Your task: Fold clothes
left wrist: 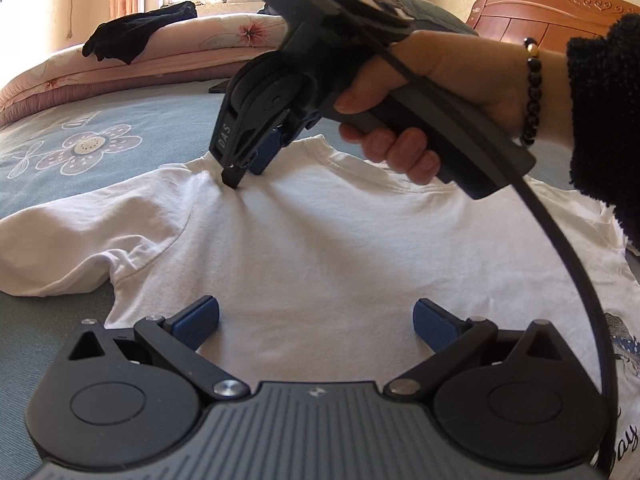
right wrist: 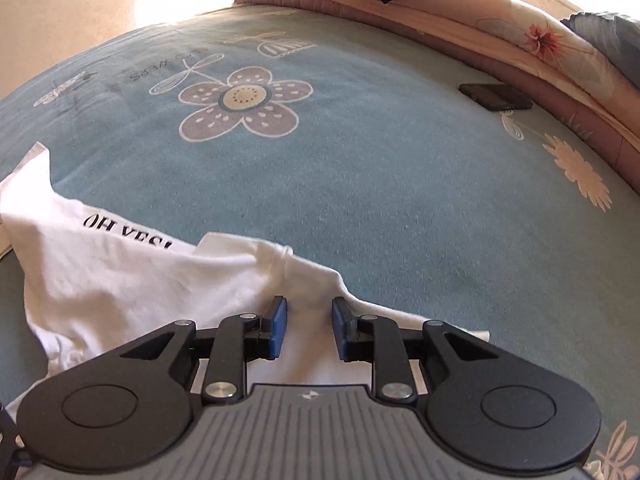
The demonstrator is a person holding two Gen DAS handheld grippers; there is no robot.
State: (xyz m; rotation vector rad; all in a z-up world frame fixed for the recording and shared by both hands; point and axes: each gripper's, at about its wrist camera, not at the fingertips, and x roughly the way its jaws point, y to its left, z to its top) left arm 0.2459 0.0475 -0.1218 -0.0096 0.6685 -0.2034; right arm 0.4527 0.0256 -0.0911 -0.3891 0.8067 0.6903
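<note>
A white T-shirt lies spread on the blue bed cover, back side up, with one sleeve out to the left. My left gripper is open, hovering over the shirt's middle. My right gripper presses down on the shoulder beside the collar. In the right wrist view the right gripper has its blue pads part open with a fold of the shirt between them, not clamped. Black print reading "OH YES" shows on the shirt.
The bed cover is blue with flower prints. A folded pink quilt lies along the far side with dark clothing on it. A black phone lies near the quilt. A wooden headboard stands at the back right.
</note>
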